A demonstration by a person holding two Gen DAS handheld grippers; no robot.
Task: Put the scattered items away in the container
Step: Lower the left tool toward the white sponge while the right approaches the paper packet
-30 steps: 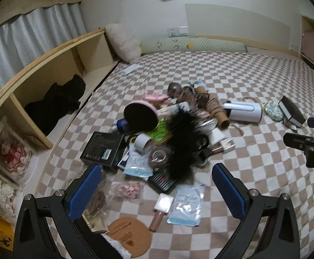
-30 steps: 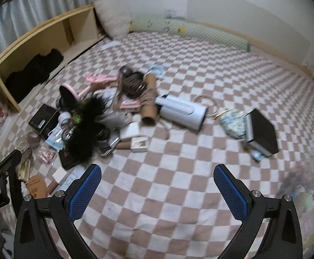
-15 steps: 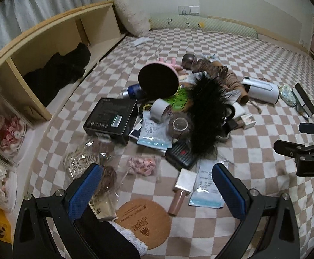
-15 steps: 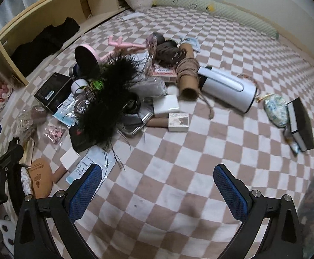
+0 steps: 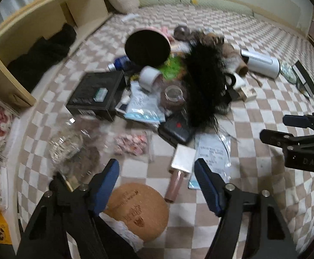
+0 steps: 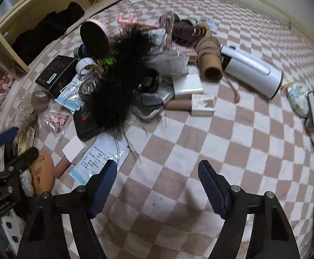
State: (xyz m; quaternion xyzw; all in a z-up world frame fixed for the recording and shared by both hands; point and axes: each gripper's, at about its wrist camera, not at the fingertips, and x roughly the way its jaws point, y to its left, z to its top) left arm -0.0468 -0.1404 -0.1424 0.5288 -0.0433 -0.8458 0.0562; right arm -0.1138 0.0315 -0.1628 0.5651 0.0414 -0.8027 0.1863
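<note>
Tidying has barely begun, by the look of it: the clutter lies heaped on the checked blanket (image 6: pixel 200 151), and no container is plainly in view. From the left gripper (image 5: pixel 157 179), jaws closing on nothing, a cork mat (image 5: pixel 139 209) sits at 6 o'clock, a pink-handled brush (image 5: pixel 179 168) at 1, the feather (image 5: pixel 204 82) at 12. The right gripper (image 6: pixel 157 179), jaws also closing and empty, hovers over bare blanket, with the white cylinder (image 6: pixel 251 75) at 1 o'clock. Everything remains to be collected.
</note>
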